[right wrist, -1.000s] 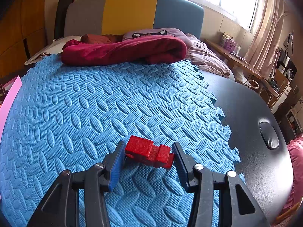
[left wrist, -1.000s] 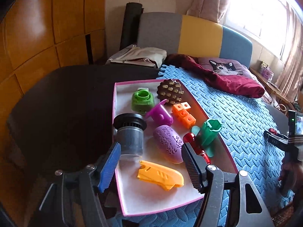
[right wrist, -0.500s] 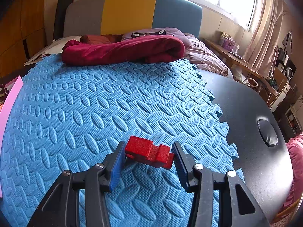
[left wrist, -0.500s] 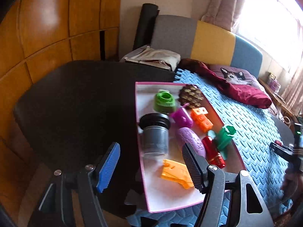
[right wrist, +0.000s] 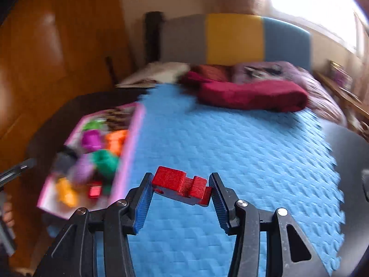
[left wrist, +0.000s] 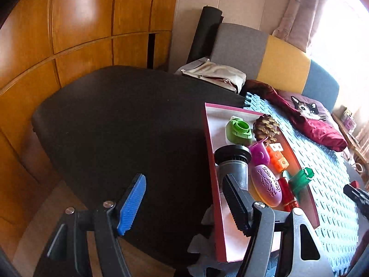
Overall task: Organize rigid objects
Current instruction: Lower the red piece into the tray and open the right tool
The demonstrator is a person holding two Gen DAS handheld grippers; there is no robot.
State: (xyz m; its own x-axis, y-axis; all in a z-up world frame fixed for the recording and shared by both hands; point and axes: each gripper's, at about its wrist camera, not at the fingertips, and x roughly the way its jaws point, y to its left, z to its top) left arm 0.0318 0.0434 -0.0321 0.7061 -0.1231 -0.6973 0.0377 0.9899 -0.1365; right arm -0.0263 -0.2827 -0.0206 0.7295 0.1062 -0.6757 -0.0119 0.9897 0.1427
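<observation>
Right gripper (right wrist: 181, 190), ribbed blue pads clamped on a stepped, grainy red plastic block (right wrist: 182, 185) above the embossed blue foam mat (right wrist: 242, 152). Left gripper (left wrist: 184, 198), jaws apart and empty, angled downward beside the pink-rimmed shallow tray (left wrist: 211, 161) of plastic toys.

Mat (right wrist: 230, 143) – textured foam; wardrobe (left wrist: 80, 23) – glossy wood

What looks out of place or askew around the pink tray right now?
The pink tray straddles the blue foam mat edge, partly on the dark table, so it probably sits unevenly. The red block is outside it, clamped in the right gripper.
</observation>
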